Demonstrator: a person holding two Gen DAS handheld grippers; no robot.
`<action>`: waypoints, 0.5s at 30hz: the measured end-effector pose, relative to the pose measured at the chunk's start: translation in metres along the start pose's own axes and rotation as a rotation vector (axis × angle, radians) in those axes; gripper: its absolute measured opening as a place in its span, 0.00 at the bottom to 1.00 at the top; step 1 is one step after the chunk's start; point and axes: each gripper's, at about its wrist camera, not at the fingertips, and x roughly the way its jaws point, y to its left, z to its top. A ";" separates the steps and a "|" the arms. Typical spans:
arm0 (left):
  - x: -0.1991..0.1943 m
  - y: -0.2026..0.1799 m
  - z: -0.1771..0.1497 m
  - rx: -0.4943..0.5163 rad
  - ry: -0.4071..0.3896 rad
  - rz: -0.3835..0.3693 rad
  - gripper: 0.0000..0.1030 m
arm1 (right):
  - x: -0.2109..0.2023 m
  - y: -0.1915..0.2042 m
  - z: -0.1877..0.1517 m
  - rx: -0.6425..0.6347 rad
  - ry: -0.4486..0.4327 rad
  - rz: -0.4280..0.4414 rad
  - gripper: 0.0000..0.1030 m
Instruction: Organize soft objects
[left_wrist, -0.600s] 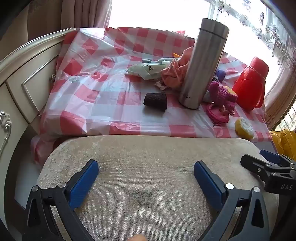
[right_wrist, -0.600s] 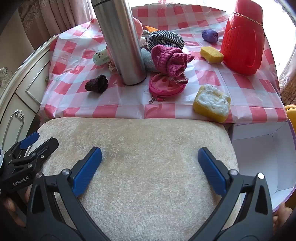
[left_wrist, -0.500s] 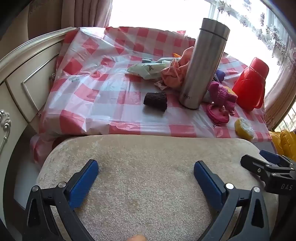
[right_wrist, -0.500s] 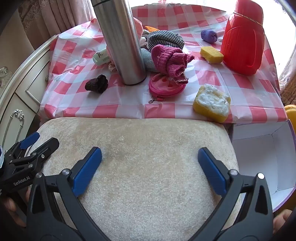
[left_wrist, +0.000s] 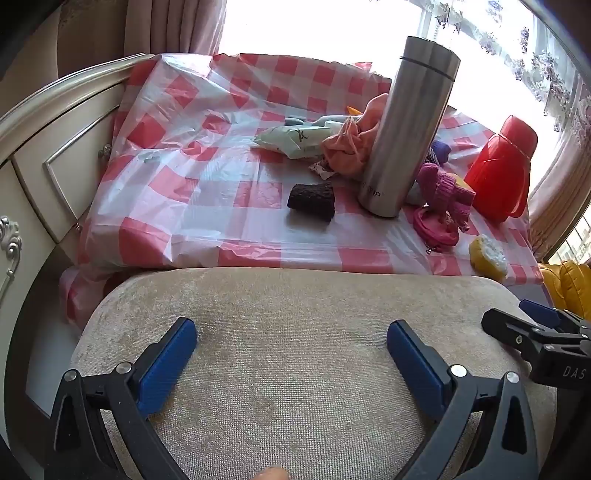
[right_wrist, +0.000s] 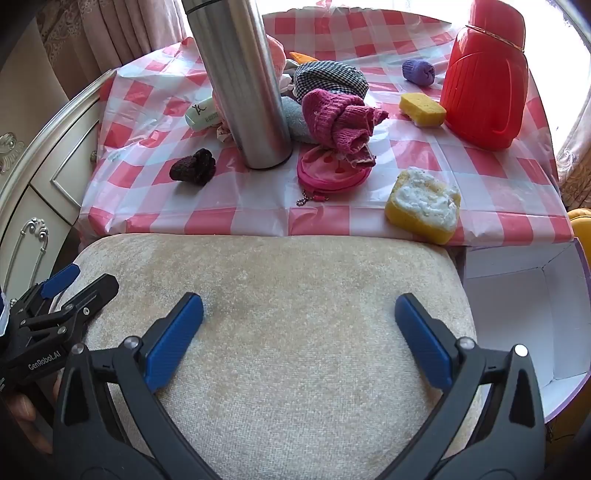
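Sorting has not yet begun, by the look of it: nothing is held, and every soft item lies on the checked tablecloth (right_wrist: 258, 206). The left gripper (left_wrist: 291, 347) and right gripper (right_wrist: 299, 321) are both held low over the near beige cushion (right_wrist: 277, 295), side by side, jaws spread wide and empty, pointed toward the table.

Items catalogued on the table:
- dark rolled sock (right_wrist: 192, 167), near left, just beside the steel flask (right_wrist: 243, 81);
- pink knitted piece (right_wrist: 341, 120) resting on a pink pouch (right_wrist: 328, 171), right of the flask;
- checked cloth (right_wrist: 330, 77) and orange cloth (left_wrist: 351, 144), far, behind the flask;
- yellow sponge (right_wrist: 423, 206) at the near right edge; a second sponge (right_wrist: 421, 109) beside the red jug (right_wrist: 484, 74);
- purple roll (right_wrist: 417, 72), far right.

A white box (right_wrist: 524, 314) stands open at the near right, seemingly the destination. A reach forward over the cushion is called for next, likely to the near sponge or sock, with the flask avoided.
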 end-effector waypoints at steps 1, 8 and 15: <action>0.000 0.000 0.000 -0.001 -0.001 -0.001 1.00 | 0.000 0.000 0.000 0.000 -0.001 0.000 1.00; 0.000 0.001 0.001 -0.006 -0.002 -0.004 1.00 | -0.001 0.000 -0.001 0.002 -0.008 0.000 1.00; 0.000 0.002 0.001 -0.007 -0.003 -0.004 1.00 | -0.001 0.000 -0.001 0.001 -0.010 0.000 1.00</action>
